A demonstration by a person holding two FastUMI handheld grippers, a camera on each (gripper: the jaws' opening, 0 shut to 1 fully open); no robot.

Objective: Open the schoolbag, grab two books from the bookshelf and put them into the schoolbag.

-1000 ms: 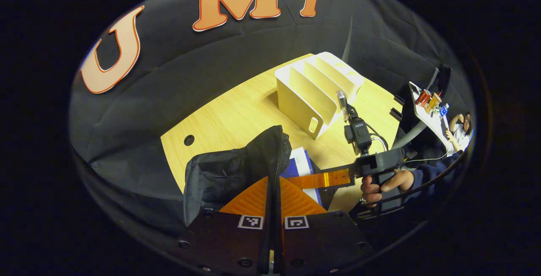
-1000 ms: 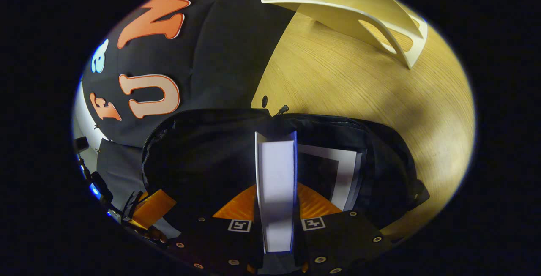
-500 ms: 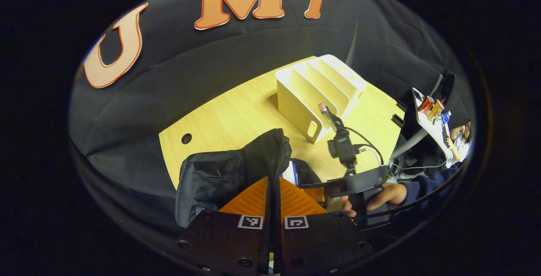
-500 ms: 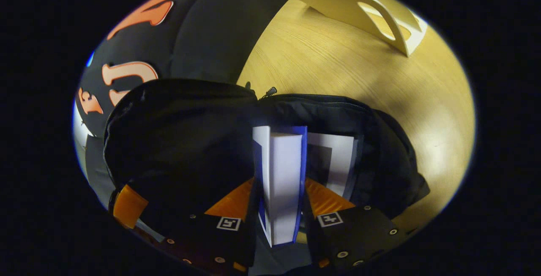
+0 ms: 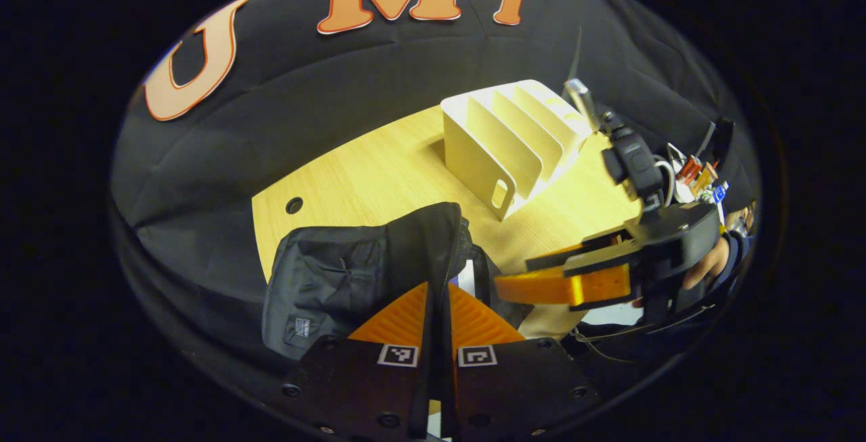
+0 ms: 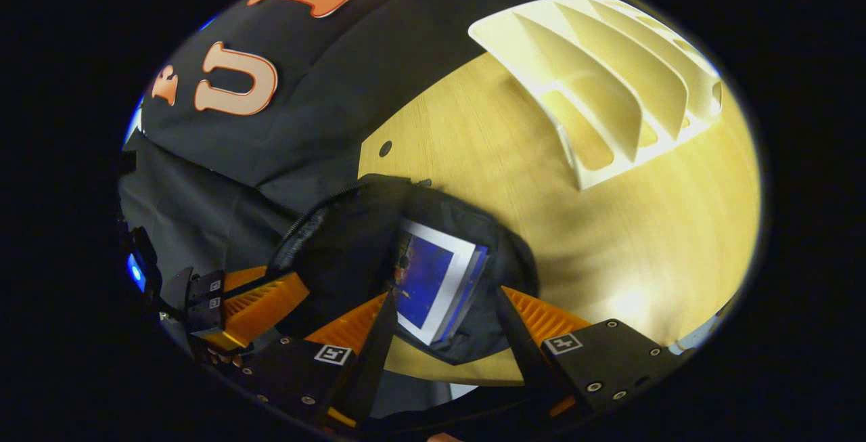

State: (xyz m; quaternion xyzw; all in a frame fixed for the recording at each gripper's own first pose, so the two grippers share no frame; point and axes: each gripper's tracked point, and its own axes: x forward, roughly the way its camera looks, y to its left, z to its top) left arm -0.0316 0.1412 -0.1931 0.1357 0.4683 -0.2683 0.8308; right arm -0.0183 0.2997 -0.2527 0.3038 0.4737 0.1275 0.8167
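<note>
Black soft fabric schoolbag [image 5: 338, 273] on wooden table [image 5: 379, 178], flap edge pinched in closed left gripper [image 5: 436, 306]; two stiff, probably heavy books [image 6: 436, 279] inside; right gripper [image 6: 443, 330] open, empty; cream bookshelf [image 6: 609, 110] beyond.

The left gripper [image 5: 438, 300] has its jaws pressed together on the edge of the schoolbag [image 5: 352, 273]. The right gripper [image 6: 443, 317] hangs above with its jaws spread wide and nothing between them. In the left gripper view a hand [image 5: 703, 266] grips the right gripper's handle.
</note>
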